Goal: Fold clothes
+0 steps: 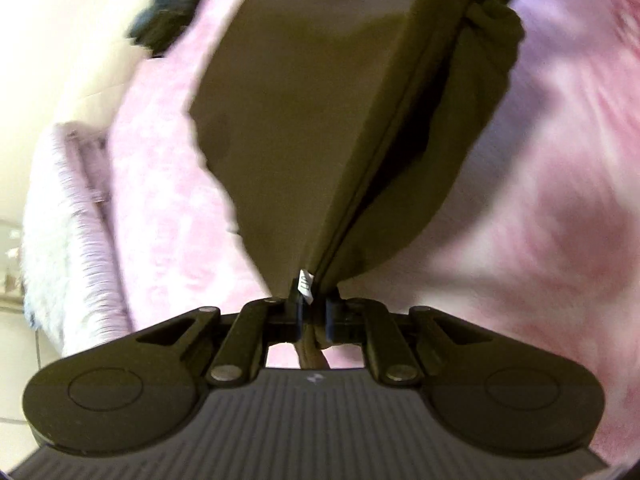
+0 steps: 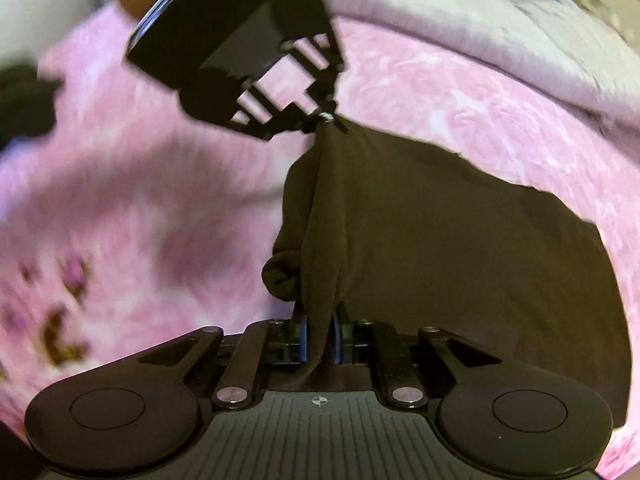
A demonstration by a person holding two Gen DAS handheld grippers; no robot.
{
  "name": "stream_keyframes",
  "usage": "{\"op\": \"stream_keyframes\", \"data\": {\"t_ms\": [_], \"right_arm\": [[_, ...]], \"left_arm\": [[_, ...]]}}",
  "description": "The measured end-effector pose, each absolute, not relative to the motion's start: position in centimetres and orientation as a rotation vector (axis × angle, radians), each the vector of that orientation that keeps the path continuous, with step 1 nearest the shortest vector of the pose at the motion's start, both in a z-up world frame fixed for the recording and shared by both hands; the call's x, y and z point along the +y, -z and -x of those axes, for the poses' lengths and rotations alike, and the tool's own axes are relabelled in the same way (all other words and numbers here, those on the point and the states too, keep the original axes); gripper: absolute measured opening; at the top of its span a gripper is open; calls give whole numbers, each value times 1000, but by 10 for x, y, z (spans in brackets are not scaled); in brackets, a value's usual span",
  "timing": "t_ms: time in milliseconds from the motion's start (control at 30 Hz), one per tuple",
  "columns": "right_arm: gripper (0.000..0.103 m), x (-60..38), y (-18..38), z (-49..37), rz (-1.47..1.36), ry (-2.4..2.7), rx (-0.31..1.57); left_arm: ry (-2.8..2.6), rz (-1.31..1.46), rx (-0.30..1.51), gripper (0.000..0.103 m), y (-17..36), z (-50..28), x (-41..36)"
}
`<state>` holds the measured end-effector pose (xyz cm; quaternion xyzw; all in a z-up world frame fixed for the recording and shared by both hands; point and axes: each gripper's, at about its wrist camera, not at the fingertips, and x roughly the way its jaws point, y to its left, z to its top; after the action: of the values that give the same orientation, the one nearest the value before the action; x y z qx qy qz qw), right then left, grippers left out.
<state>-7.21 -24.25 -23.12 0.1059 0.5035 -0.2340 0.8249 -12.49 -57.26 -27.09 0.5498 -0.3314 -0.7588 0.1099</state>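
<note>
A bed covered by a pink floral blanket (image 1: 168, 184) fills the background, with pale wall and floor seen beyond its edge. Everything else is best placed against the brown garment (image 1: 304, 120), which lies partly spread on the blanket and is partly lifted off it.

To the left of the garment in the left wrist view, a pale ribbed blanket edge (image 1: 68, 216) hangs over the side of the bed, and a dark piece of clothing (image 1: 168, 12) is seen above and left of the garment, too blurred to be identified.

At the garment's near end in that view, the left gripper (image 1: 313, 312) is pressed together on a bunched corner, with a small white label (image 1: 306, 282) caught just at the pinch. The cloth is drawn taut from this point along a seam, which suggests the corner is held high so that the fabric hangs straight.

In the right wrist view, the left gripper (image 2: 320, 120) is seen at the garment's far corner, while the right gripper (image 2: 319, 340) is closed on a gathered fold at the near corner; its blue pads (image 2: 303, 340) are pressed against the cloth. A small rolled bulge of fabric hangs just left of this pinch.

With two corners of one edge held, the edge is probably being stretched between the grippers for folding. The fold itself is not yet made, and the bulk of the garment rests on the blanket to the right.
</note>
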Motion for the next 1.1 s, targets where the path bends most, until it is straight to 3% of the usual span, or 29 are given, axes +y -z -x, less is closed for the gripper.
{"op": "stream_keyframes", "data": {"t_ms": [267, 467, 667, 867, 1033, 1100], "right_arm": [[10, -324, 154, 156, -495, 570, 828], [10, -407, 142, 246, -650, 613, 714], [10, -492, 176, 341, -836, 626, 650], [10, -555, 238, 414, -1061, 662, 603], [10, -569, 277, 459, -1186, 809, 579], [15, -566, 280, 475, -1223, 878, 552]], "left_arm": [[2223, -1521, -979, 8, 182, 217, -628], [2258, -1594, -985, 8, 166, 335, -674], [2335, -1762, -992, 8, 196, 457, -729], [2388, -1972, -920, 9, 262, 524, -761], [2405, -1953, -632, 26, 273, 537, -791], [2421, -1891, -482, 27, 263, 531, -806]]}}
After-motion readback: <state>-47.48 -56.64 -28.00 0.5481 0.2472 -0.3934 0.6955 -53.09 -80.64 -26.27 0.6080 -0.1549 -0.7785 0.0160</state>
